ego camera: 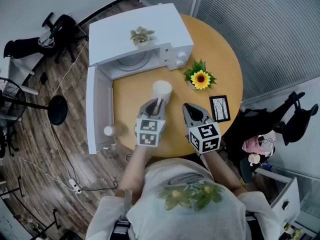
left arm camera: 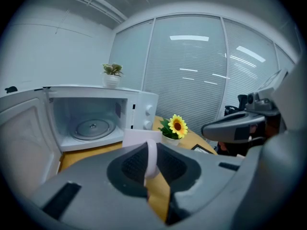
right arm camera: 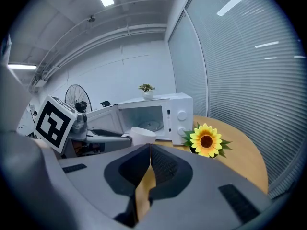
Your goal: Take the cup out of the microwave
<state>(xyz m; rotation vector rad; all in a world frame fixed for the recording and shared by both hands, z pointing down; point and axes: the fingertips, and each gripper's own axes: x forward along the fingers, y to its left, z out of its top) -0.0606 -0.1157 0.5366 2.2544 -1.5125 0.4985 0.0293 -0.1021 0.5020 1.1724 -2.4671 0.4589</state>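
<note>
We have the cup (ego camera: 162, 90) out of the empty microwave (ego camera: 165, 21), in the frame's centre over the table (ego camera: 225, 69), left gripper (ego camera: 156, 105) clamped on its handle (left arm camera: 151, 157), right gripper (ego camera: 192, 112) closed and empty, so we judge only setting down remains.

The left tongs (ego camera: 157, 105) pinch the cup (ego camera: 162, 90) by its handle; the right tongs (ego camera: 190, 107), jaws together, hover beside the cup.
</note>
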